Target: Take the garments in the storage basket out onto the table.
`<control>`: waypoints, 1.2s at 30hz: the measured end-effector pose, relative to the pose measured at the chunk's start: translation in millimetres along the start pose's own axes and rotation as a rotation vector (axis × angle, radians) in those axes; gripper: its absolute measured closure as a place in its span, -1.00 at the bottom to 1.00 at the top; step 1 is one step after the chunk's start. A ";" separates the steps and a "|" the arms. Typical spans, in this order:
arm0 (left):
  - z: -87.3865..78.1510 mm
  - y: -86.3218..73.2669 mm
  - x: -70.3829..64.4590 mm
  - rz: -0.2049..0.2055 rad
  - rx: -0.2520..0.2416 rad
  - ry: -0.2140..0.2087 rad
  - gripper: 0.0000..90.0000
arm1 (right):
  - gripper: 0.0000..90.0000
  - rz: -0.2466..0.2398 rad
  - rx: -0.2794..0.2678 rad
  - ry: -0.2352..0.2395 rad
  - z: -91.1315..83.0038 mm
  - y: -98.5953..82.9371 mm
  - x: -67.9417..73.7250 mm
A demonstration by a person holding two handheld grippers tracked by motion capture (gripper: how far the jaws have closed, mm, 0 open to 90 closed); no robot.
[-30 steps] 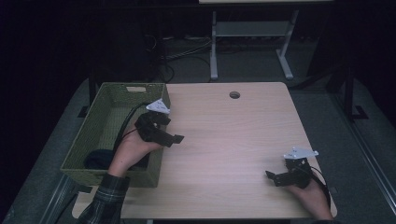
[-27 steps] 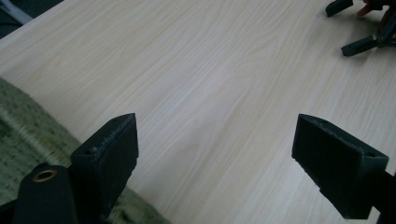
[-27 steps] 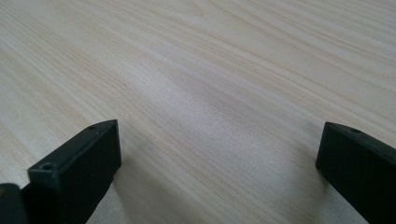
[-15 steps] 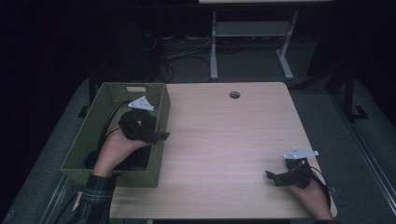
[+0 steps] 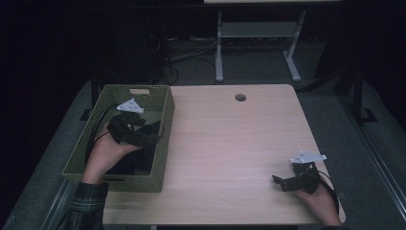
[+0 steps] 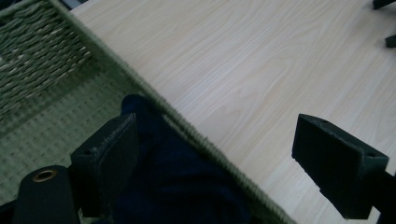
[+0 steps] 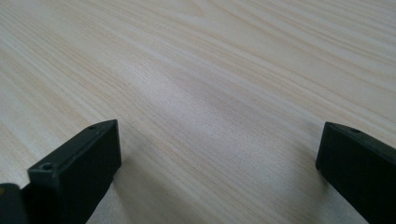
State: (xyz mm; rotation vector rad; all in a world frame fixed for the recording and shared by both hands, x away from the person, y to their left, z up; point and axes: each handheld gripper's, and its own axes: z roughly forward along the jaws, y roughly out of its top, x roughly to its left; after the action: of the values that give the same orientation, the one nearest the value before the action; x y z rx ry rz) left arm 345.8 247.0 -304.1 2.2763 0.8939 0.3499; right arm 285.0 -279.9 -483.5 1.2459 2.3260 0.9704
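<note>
Moved: since the earlier frames the left gripper (image 5: 143, 136) has travelled from above the bench's edge to over the inside of the basket (image 5: 165, 124); the right gripper (image 5: 280, 182) has stayed where it was
Left gripper: hangs over the basket's right half, held by the left hand (image 5: 105, 153); its fingers (image 6: 105, 165) are spread wide with nothing between them
Cloth: a dark blue cloth (image 6: 173, 177) lies in the basket against the near side wall, just below the left gripper; in the high view it shows as a dark heap (image 5: 141, 155) under the hand
Basket: woven, green, standing at the left edge of the bench (image 5: 230, 143), its wall touching the cloth
Right gripper: rests low at the near right corner of the bench, fingers (image 7: 77, 168) apart, bare wood between them
Done so far: judging from how things lie, the cloth is already inside the basket and the left gripper has let go of it or not yet taken it; which of the two cannot be told
Left to do: if the cloth is being stowed, only pulling the left hand away remains; if it is being fetched, the fingers must drop and close on it
</note>
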 end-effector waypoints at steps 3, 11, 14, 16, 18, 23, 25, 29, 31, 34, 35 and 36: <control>-2.6 -3.0 2.2 -0.005 0.006 0.010 -0.68 | -1.00 0.000 0.000 0.000 0.0 0.0 0.0; -9.8 -18.1 10.4 -0.018 0.040 0.041 -0.68 | -1.00 0.000 0.000 0.002 -0.1 0.0 0.0; -11.1 -22.7 12.5 -0.027 0.051 0.046 -0.68 | -1.00 -0.001 0.000 0.002 0.0 0.0 -0.1; -11.9 -26.2 14.1 -0.037 0.051 0.051 -0.69 | -1.00 0.000 0.001 0.002 0.0 0.0 0.0; -12.5 -29.7 15.9 -0.046 0.057 0.053 -0.69 | -1.00 0.002 0.002 0.002 -0.1 0.0 0.1; -8.7 -37.3 18.5 -0.053 0.081 0.059 -0.69 | -1.00 0.000 0.001 0.001 0.0 0.0 0.0; -5.6 -39.5 18.9 -0.053 0.086 0.062 -0.69 | -1.00 0.001 0.001 0.000 0.1 0.0 0.0; 1.7 -43.2 19.9 -0.051 0.109 0.070 -0.69 | -1.00 -0.002 0.001 0.001 0.0 0.0 -0.2; 5.4 -44.6 19.7 -0.053 0.121 0.068 -0.69 | -1.00 0.000 0.001 0.001 0.0 0.0 -0.1; 11.3 -46.3 19.1 -0.050 0.139 0.068 -0.69 | -1.00 0.000 0.001 -0.001 0.1 0.0 -0.1; 13.1 -46.7 19.2 -0.047 0.150 0.068 -0.69 | -1.00 0.000 0.001 -0.001 0.1 0.0 -0.1; 13.1 -46.7 19.2 -0.047 0.150 0.068 -0.69 | -1.00 0.000 0.001 -0.001 0.1 0.0 -0.1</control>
State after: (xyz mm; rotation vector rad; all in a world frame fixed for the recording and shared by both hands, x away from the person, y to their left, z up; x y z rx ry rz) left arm 342.2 279.5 -344.8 2.3876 1.0376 0.3516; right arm 285.1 -279.9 -483.5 1.2462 2.3263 0.9687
